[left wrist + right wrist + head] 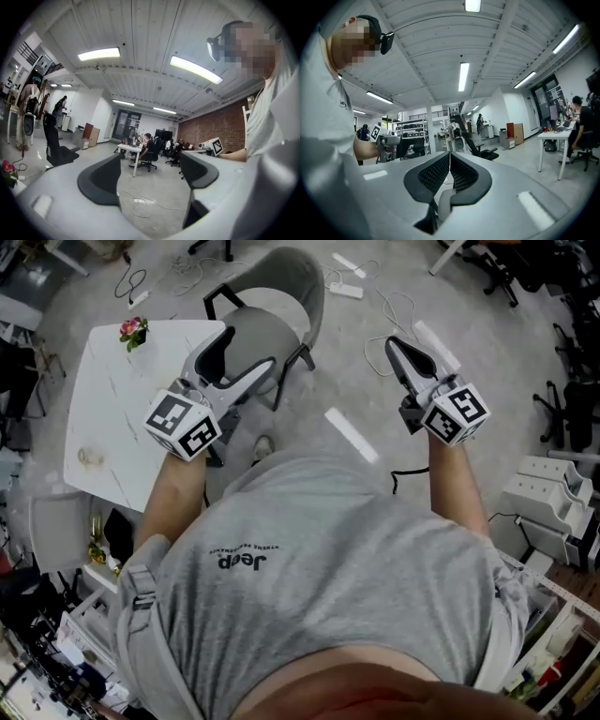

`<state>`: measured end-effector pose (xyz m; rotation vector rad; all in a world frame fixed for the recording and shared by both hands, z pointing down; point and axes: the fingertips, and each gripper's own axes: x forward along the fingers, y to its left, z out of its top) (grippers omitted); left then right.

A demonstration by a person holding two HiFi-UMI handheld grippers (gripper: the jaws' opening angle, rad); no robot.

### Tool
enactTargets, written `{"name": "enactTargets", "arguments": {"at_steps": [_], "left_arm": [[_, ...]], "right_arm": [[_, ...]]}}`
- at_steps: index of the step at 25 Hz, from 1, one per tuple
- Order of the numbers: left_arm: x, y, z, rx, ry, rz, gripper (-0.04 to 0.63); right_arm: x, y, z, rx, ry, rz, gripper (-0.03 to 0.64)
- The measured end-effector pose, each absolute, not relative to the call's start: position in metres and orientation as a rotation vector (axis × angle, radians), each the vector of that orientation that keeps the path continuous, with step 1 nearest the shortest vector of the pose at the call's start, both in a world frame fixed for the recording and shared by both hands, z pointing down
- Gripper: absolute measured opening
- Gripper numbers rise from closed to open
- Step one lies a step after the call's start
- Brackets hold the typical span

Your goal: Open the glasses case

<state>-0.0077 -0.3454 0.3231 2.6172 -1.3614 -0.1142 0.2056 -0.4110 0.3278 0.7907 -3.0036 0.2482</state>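
Grey left gripper (150,177), fingers spread; right gripper (449,169), fingers pressed together; both empty. No glasses case visible; opening not begun.

Light: bright and even, from long ceiling strip lamps (194,69) overhead.
Glare: lamps blown out white; white desk (112,418) nearly washed out in head view.
Shadows: soft and faint on floor (375,381).
Distortion: gripper views fisheye, corners black, lines bowed.
Focus: left gripper (151,161) soft up close; far room sharper.

Open office with desk (126,147), swivel chair (54,143), seated workers (147,142).
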Motion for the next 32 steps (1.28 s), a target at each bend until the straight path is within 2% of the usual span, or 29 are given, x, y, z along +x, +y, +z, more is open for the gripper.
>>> {"name": "enactTargets", "arguments": {"at_steps": [9, 21, 28, 32], "left_arm": [[-0.053, -0.379, 0.313, 2.728, -1.245, -0.098, 0.428], [-0.176, -0.396, 0.343, 2.669, -1.329, -0.033, 0.428], [-0.255, -0.397, 0.415, 2.622, -1.43, 0.265, 0.428], [-0.277, -0.389, 0.468, 2.623, -1.396, 0.463, 0.428]], "right_arm": [[0.161, -0.424, 0.307, 0.884, -2.953, 0.177, 0.002], [0.035, -0.457, 0.312, 0.756, -2.946, 0.179, 0.002], [-0.062, -0.476, 0.358, 0.585, -2.901, 0.217, 0.002], [-0.112, -0.478, 0.398, 0.497, -2.851, 0.273, 0.002]]}}
